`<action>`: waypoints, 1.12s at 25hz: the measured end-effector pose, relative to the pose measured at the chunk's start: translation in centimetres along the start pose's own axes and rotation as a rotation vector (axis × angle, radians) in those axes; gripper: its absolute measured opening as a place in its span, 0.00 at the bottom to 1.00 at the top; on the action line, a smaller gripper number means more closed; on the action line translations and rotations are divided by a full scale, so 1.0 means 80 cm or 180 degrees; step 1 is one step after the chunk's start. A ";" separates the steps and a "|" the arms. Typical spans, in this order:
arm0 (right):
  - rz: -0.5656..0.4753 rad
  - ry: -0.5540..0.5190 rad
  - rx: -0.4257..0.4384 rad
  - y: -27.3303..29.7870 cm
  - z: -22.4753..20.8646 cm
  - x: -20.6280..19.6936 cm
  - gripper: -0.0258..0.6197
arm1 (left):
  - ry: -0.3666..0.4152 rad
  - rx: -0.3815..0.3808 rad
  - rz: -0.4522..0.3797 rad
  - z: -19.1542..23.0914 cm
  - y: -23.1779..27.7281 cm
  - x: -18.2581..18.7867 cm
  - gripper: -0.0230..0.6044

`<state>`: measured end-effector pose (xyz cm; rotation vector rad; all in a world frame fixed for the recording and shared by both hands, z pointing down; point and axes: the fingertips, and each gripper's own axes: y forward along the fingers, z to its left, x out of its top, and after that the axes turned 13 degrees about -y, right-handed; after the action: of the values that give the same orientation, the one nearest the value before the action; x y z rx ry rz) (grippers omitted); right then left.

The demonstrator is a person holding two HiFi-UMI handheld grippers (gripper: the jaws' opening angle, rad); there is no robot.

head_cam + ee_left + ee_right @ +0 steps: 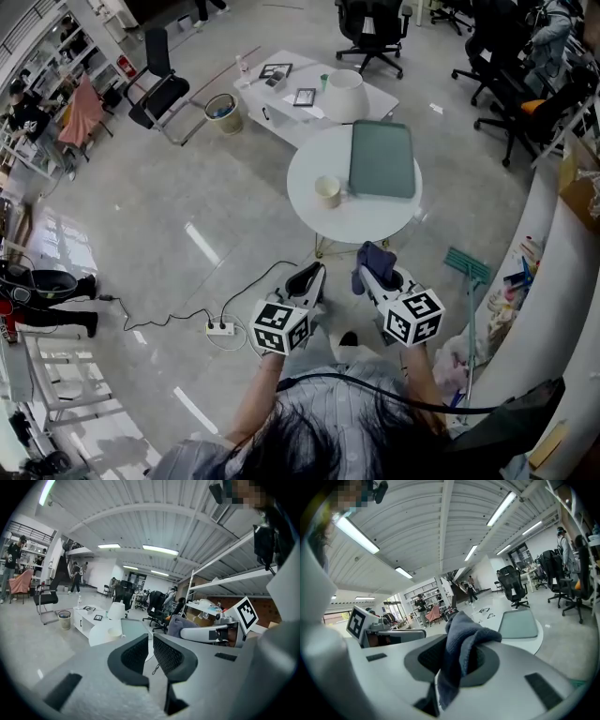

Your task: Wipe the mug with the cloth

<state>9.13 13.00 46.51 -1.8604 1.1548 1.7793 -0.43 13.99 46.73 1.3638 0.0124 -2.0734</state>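
A cream mug [327, 190] stands on the left part of a round white table [314, 164], beside a grey-green mat [382, 157]. Both grippers hover over the floor short of the table's near edge. My right gripper [375, 267] is shut on a blue-grey cloth [372, 257], which bunches up above the jaws and hangs below them in the right gripper view [461, 644]. My left gripper [309, 279] holds nothing, its jaws nearly touching [151, 641]. The mug [114, 631] shows small beyond it. The cloth hides the mug in the right gripper view.
A low white table [281, 103] with picture frames and a white lampshade-like object [344, 94] stands behind the round table. A bin [223, 112], office chairs [373, 33], a floor power strip [220, 328] with cables, a green broom [466, 265] and right-side shelving surround the spot.
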 end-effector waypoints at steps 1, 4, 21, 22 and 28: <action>0.0012 0.0010 0.0008 0.007 0.000 0.000 0.16 | -0.0003 0.0004 0.0014 0.006 0.002 0.002 0.11; 0.0056 0.0039 0.0030 0.031 -0.003 0.001 0.16 | -0.0015 0.0021 0.0056 0.026 0.008 0.008 0.11; 0.0238 0.0240 -0.0092 0.168 -0.042 0.030 0.16 | 0.0379 -0.0137 0.0476 0.136 0.075 0.065 0.11; 0.0242 0.0240 -0.0110 0.176 -0.044 0.034 0.16 | 0.0373 -0.0156 0.0477 0.142 0.079 0.070 0.11; 0.0278 0.0249 -0.0281 0.209 -0.058 0.049 0.16 | 0.0381 -0.0328 0.0546 0.171 0.108 0.094 0.11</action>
<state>-0.20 -2.01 48.58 -1.9741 1.2215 1.8472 -9.08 -1.35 49.67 1.3746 0.0507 -1.8231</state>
